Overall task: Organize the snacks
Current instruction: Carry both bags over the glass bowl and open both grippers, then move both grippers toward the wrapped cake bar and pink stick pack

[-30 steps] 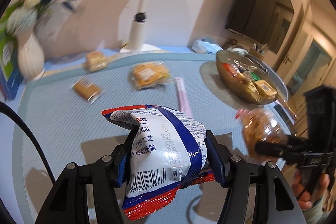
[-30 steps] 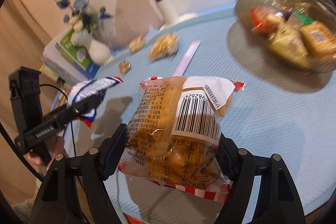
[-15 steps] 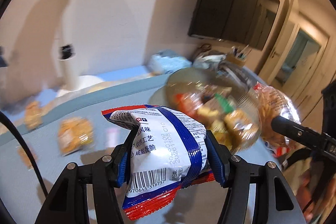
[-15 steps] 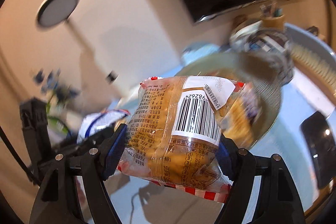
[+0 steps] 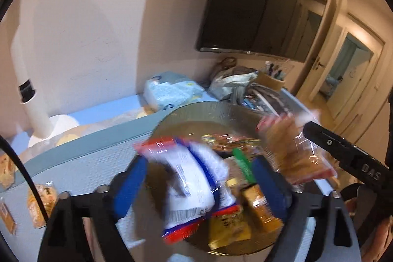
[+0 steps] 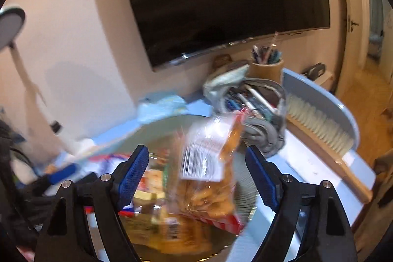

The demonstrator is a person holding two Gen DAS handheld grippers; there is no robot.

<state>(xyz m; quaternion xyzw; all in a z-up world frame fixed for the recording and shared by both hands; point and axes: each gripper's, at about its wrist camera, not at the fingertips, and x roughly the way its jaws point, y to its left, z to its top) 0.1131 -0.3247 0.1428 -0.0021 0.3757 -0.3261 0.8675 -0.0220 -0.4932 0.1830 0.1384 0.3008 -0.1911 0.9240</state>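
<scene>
Snacks dominate both wrist views: the white-and-blue snack bag [image 5: 194, 186], clamped upright a second ago, now tumbles blurred and loose between the spread blue pads [image 5: 129, 184] of the left gripper [image 5: 199, 184], over the gold bowl [image 5: 196, 112]. The view has shifted from the open blue mat to the bowl, already holding several packets. The left jaws have just been opening wide, and neither pad touches the bag. The clear pastry packet [image 6: 208, 178] likewise hangs tilted and smeared between the pads of the right gripper [image 6: 197, 177], whose jaws have just been opening; the pads stand clear of it. Behind the bowl sit a tissue pack [image 5: 169, 92], a grey pouch [image 6: 255, 112] and a pen cup [image 6: 266, 68], crowding its far rim. The brush [image 6: 324, 141] lies along the table's right edge; the mat [image 5: 81, 166] to the left stays roomy, with two small packets [image 5: 40, 205] near its edge.
</scene>
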